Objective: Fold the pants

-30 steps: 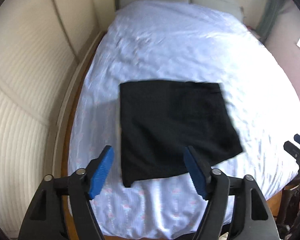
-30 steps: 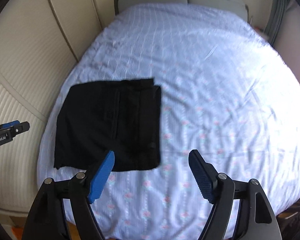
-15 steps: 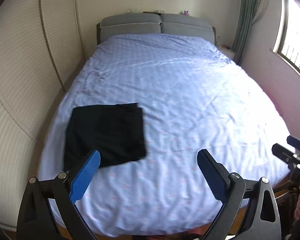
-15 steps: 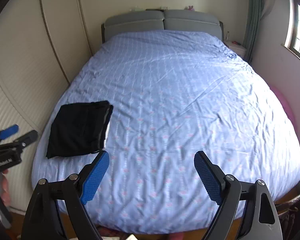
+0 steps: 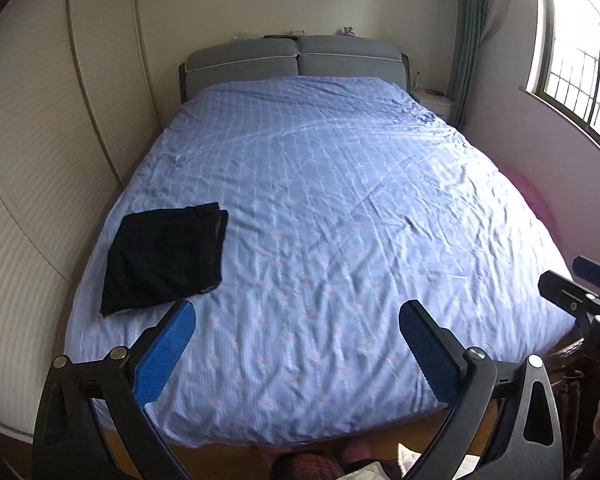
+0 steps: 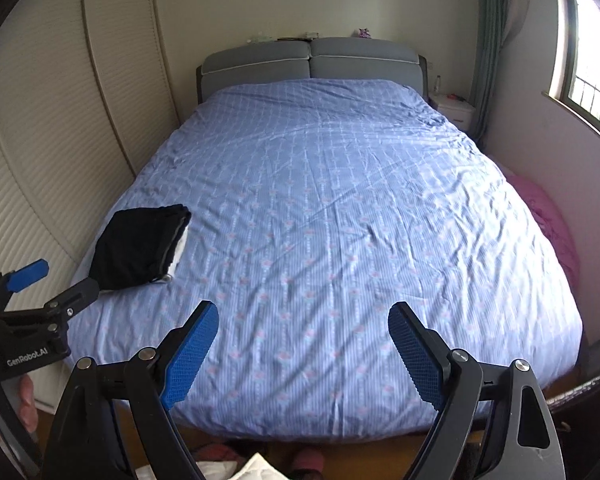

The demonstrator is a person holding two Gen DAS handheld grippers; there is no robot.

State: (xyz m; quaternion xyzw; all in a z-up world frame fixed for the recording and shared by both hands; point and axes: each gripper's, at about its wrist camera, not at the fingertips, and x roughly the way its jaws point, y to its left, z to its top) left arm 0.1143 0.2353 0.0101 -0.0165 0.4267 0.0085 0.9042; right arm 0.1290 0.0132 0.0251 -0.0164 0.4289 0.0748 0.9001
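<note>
On bed [image 5: 340, 200], folded pants [image 5: 164, 256], underside hidden

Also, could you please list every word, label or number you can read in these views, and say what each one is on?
"GenRobot.AI": white lettering on the black body of the left tool, seen in the right wrist view.
A white "D", cut off by the frame edge: on the right tool in the left wrist view; the rest is unreadable.
Nothing else legible.

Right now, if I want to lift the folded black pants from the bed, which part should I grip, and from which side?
Probably the near corner of the pants, coming from the foot of the bed. That corner lies flat near the bed's edge, closest to the left gripper, whose jaws are opening and empty. The stacked layers show on the right edge, so pinch all together.
</note>
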